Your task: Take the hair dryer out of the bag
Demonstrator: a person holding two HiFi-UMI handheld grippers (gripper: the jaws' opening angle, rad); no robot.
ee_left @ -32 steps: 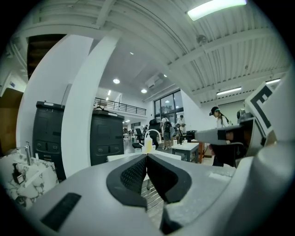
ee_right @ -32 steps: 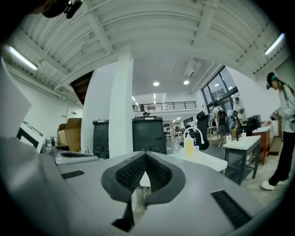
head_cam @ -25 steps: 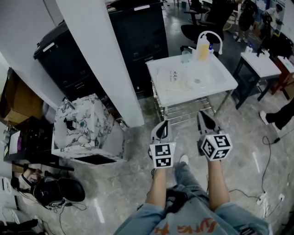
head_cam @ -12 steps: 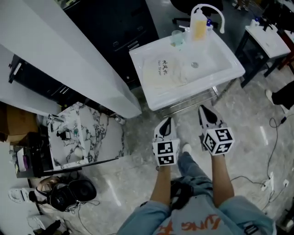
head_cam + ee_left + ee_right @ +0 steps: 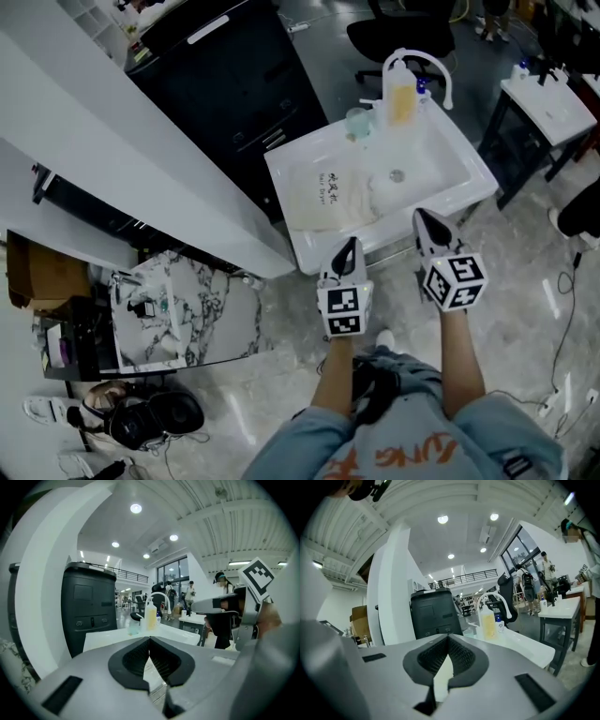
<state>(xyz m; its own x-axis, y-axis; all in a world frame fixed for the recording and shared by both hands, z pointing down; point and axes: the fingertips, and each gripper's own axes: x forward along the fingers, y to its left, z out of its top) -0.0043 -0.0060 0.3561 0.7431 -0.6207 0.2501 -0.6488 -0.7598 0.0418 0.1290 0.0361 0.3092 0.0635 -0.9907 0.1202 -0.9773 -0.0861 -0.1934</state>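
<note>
Grippers poised before a white sink: the left gripper and the right gripper are held out side by side, roughly level, each with its jaws pressed together on nothing; a cream bag with dark print lies slumped in the basin, just ahead of the left gripper's tips and ahead and to the left of the right one; no hair dryer shows, so it is presumably inside that bag, and which way its handle points cannot be told; beyond the bag stand a bottle of yellow liquid and a clear cup beside a curved tap.

The bag looks like soft, limp cloth, likely to fold and slide on the glossy basin and to rise with the dryer unless it is held back; one gripper would do well to pinch the cloth near its mouth or its closed end while the other reaches in; the dryer should be stiff, smooth plastic, moderately heavy and weighted toward the barrel, so the handle close under the barrel seems the surest place to clamp; a cord, if it has one, may snag on the mouth; both pairs of jaws must open first.
</note>
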